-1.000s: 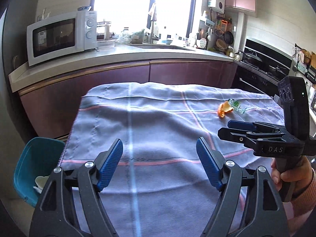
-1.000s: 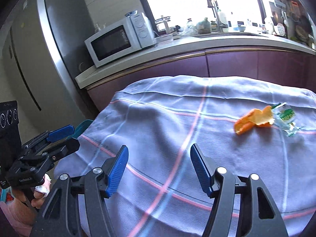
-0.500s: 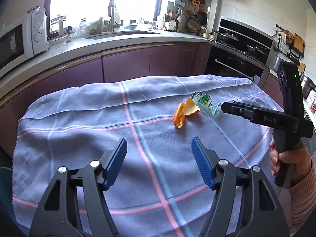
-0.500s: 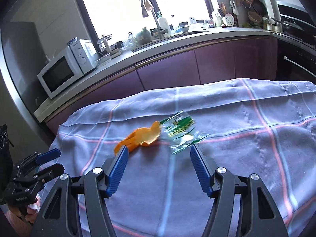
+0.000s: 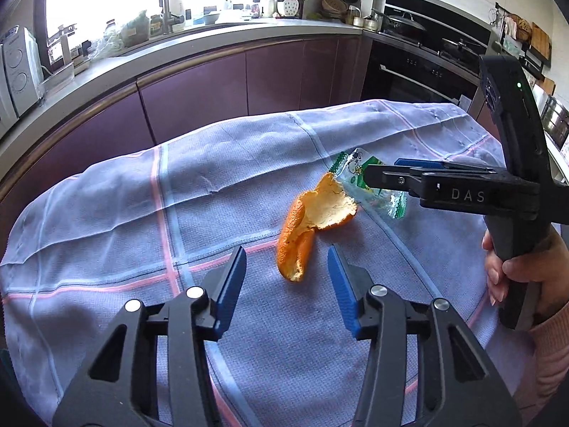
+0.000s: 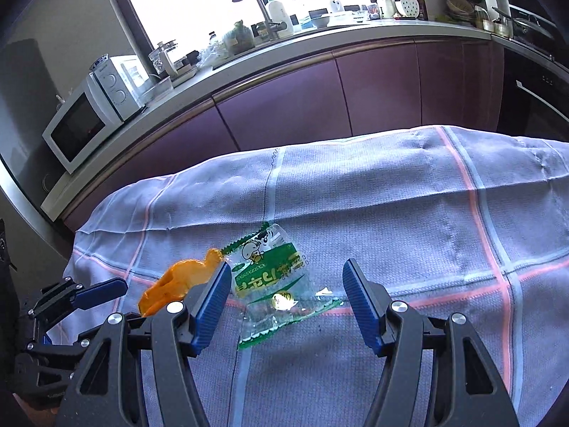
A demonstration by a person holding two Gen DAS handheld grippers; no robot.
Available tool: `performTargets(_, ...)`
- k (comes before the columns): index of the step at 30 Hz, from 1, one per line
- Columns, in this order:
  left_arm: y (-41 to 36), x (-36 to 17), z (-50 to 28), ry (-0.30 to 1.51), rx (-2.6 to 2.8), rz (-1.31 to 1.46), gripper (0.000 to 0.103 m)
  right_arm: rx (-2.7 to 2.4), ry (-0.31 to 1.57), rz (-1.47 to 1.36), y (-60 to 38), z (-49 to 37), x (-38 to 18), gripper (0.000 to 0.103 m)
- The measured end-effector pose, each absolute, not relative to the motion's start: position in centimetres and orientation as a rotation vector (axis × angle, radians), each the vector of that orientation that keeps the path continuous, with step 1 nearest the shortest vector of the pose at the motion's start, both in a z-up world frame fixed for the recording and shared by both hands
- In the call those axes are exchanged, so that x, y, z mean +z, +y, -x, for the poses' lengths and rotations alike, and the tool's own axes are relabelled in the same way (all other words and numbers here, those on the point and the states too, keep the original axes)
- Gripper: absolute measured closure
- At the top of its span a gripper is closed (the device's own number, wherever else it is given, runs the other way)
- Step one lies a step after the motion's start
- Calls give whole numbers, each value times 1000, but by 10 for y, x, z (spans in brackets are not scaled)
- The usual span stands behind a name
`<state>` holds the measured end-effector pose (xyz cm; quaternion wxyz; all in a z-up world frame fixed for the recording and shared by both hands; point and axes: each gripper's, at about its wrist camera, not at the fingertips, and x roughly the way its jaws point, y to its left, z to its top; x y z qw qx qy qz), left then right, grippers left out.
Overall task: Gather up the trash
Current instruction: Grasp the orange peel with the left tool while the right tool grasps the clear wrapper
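An orange peel point(image 5: 313, 220) lies on the checked cloth point(image 5: 213, 185), just ahead of my open left gripper point(image 5: 287, 263). A green and clear plastic wrapper point(image 6: 274, 274) lies right of the peel, between and just ahead of the fingers of my open right gripper point(image 6: 287, 284). The peel also shows in the right wrist view point(image 6: 177, 281), partly behind my left finger. In the left wrist view the right gripper point(image 5: 387, 170) hovers over the wrapper point(image 5: 355, 174) and hides part of it. The left gripper shows at the lower left of the right wrist view point(image 6: 103, 290).
A kitchen counter point(image 6: 320, 39) with purple cabinets runs behind the table, with a microwave point(image 6: 92, 121) at the left and an oven point(image 5: 416, 74) at the right. The cloth drops off at the far table edge point(image 6: 355, 142).
Both grippers swung right and moved in toward the trash. The peel now lies just ahead of the left gripper and the wrapper between the right gripper's fingers. Both stayed open.
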<state>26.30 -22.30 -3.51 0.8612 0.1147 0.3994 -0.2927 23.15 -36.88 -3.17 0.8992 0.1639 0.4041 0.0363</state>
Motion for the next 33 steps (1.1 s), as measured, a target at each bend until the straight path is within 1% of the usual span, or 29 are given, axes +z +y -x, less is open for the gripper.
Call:
performTargets(3, -230, -42, -271, 872, -618, -250, 65, 88, 854, -330, -367, -237, -35, 41)
performTargets(5, -232, -46, -274, 888, -629, -246, 72, 95, 857, -330, -366, -237, -35, 47)
performTargets(7, -234, -49, -277, 900, -635, -249, 77, 101, 858, -331, -367, -237, -36, 58)
performTargets(8, -236, -50, -277, 905, -636, -250, 80, 103, 859, -332, -367, -236, -36, 60)
performTargets(9, -237, -51, -277, 907, -636, -251, 82, 106, 860, -333, -367, -236, -37, 65)
performTargets(11, -237, -52, -278, 907, -639, -246, 83, 108, 861, -333, -369, -235, -38, 77)
performTargets(12, -237, -52, -278, 907, -639, -243, 84, 113, 866, -333, -369, -235, -38, 88)
performTargets(13, -236, -52, -277, 906, -641, -240, 85, 114, 867, -331, -368, -234, -39, 90)
performTargets(15, -235, -51, -276, 904, -644, -237, 86, 116, 862, -330, -368, -231, -39, 93)
performTargets(19, -229, -50, -269, 894, -647, -232, 87, 123, 845, -328, -365, -226, -35, 95)
performTargets(33, -185, -24, -235, 821, -643, -179, 88, 187, 797, -397, -357, -195, -24, 97)
